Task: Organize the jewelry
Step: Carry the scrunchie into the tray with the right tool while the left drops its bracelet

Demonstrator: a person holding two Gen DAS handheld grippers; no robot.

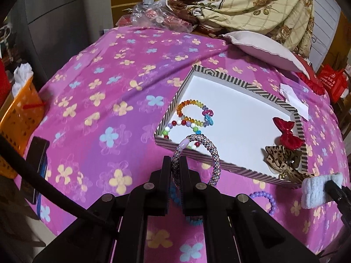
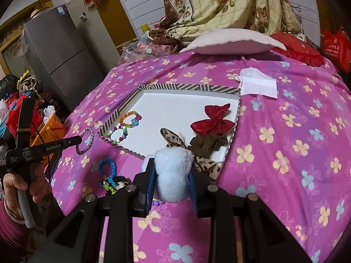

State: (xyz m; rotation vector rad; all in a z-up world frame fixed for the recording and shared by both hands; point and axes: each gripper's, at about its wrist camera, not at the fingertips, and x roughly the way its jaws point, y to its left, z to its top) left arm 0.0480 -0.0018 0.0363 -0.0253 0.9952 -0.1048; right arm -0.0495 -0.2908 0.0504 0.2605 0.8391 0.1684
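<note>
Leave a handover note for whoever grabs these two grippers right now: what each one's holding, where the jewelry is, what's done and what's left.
Left gripper: shut on the sparkly bangle, held up near the box's near corner.
Right gripper: shut on the white fluffy bow, held at the box's near edge.
Box: holds two bead bracelets at the left; red bow, leopard bow and brown scrunchie at the right.
Left to do: place the bangle and the white bow, then collect the blue bracelet, purple bead bracelet and the small pieces beside them on the cloth.
</note>
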